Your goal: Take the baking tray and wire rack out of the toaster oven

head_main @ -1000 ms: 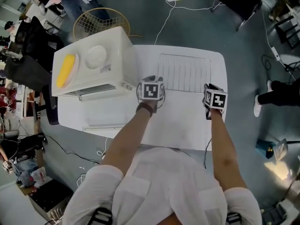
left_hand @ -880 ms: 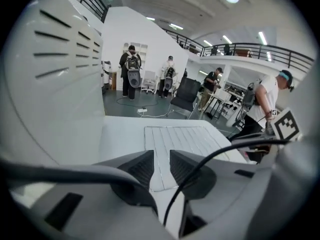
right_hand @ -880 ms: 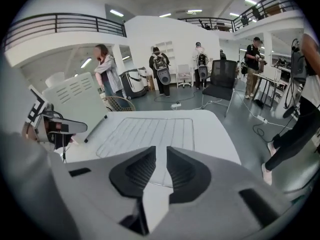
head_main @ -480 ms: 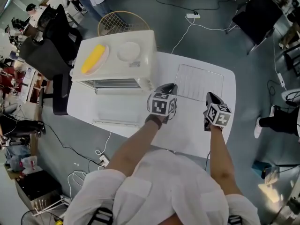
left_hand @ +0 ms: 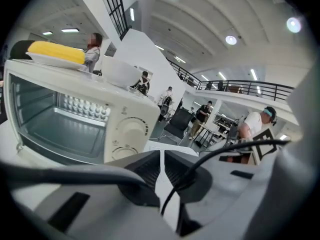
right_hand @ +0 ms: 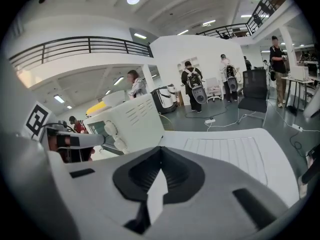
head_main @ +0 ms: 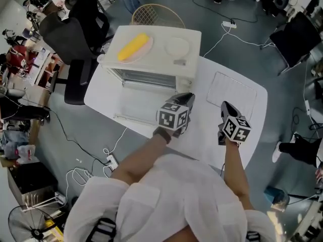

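The wire rack (head_main: 233, 92) (right_hand: 227, 154) lies flat on the white table (head_main: 202, 135), right of the cream toaster oven (head_main: 151, 59) (left_hand: 75, 119) (right_hand: 130, 121). The oven's door (head_main: 133, 107) hangs open to the front. I cannot make out a baking tray. My left gripper (head_main: 186, 96) (left_hand: 161, 154) hovers in front of the oven's right corner. Its jaws have just been closing to a hairline slit, with nothing between them. My right gripper (head_main: 223, 105) (right_hand: 160, 149) is shut and empty, raised above the table on the near side of the rack.
A corn cob (head_main: 133, 46) (left_hand: 55, 53) on a plate and a white bowl (head_main: 177, 47) (left_hand: 120, 71) sit on the oven's top. A black office chair (head_main: 75, 39) and a round wire basket (head_main: 156, 16) stand on the floor beyond. Cables trail across the floor.
Both grippers have come away from the rack's near edge, risen and drawn back toward me. The rack stays flat on the table. My head has swung, so the scene sits differently.
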{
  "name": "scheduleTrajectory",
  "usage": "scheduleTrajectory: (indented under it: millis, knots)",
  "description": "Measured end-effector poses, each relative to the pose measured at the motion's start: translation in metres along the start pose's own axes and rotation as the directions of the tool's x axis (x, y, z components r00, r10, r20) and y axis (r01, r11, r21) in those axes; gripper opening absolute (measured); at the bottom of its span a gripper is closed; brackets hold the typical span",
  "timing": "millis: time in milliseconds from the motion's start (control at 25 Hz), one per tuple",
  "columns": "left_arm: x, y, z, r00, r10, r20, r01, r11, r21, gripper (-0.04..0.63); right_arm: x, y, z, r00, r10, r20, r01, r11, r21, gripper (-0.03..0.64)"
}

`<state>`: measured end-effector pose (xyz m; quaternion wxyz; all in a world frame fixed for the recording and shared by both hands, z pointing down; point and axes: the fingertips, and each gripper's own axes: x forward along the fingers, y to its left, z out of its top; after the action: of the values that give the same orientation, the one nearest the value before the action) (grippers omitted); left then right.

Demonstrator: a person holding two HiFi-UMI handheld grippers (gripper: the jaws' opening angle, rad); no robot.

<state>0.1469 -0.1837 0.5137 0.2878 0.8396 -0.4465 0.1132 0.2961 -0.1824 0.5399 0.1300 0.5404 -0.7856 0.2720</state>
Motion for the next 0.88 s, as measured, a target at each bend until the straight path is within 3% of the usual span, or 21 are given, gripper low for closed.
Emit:
scheduleTrajectory:
  millis: [440,880]
  knots:
    - [-0.104,0.135,0.0,0.993,0.114,0.019,-0.113,0.991,-0.068,0.028,0.061,0.141,-0.03,0.989,0.095,-0.116,-0.108,0.988,-0.107,0.005]
    - [-0.184,0.282,-0.003,0.959,0.282,-0.016,-0.283,0.956,-0.084,0.028,0.146,0.262,-0.058,0.958,0.113,-0.264,-0.194,0.933,-0.303,0.034]
